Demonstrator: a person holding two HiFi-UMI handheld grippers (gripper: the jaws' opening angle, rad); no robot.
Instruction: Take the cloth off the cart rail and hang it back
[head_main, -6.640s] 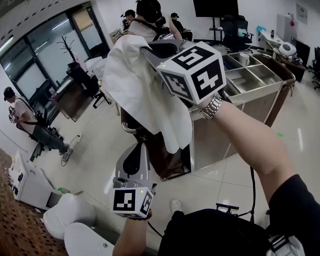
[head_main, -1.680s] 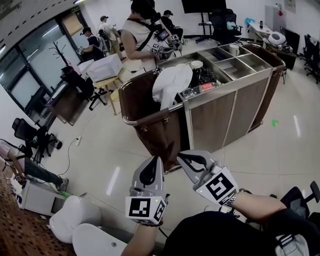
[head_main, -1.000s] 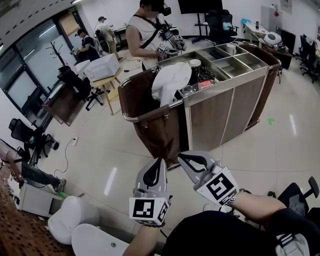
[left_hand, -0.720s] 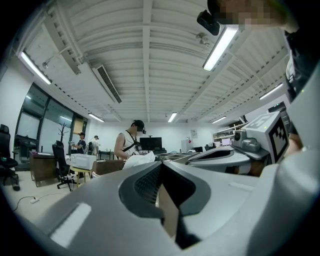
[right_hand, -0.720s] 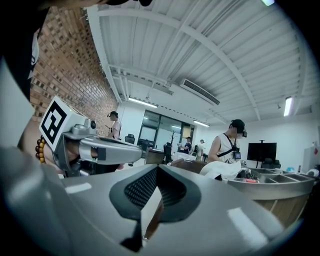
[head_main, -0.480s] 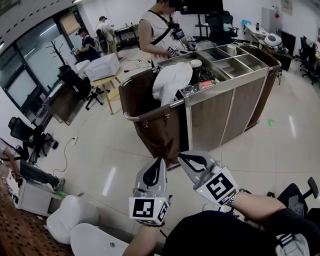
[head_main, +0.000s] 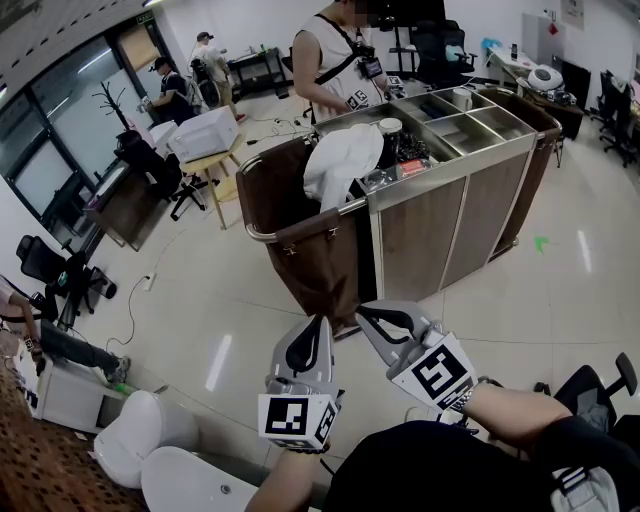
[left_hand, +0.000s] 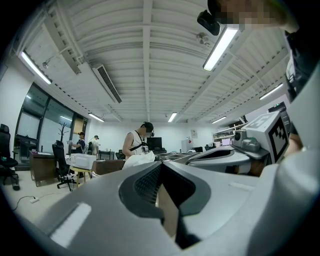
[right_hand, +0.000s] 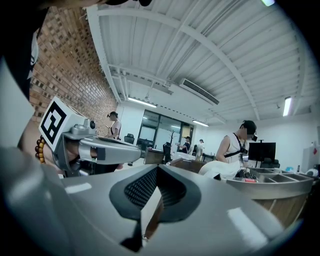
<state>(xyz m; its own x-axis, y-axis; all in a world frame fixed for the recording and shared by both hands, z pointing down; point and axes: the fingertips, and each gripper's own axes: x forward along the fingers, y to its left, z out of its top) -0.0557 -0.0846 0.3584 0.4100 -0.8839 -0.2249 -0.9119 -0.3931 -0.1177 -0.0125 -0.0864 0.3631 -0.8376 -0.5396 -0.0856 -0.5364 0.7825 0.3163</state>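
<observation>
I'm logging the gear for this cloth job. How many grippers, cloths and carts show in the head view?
grippers: 2, the left gripper and the right gripper, both shut and empty
cloth: 1, white, draped on the cart
cart: 1
total: 4

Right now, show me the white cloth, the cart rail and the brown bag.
white cloth (head_main: 340, 160): head view, middle of the draped fabric.
cart rail (head_main: 300, 228): head view, front stretch of the chrome bar.
brown bag (head_main: 315, 270): head view, front panel below the rail.
</observation>
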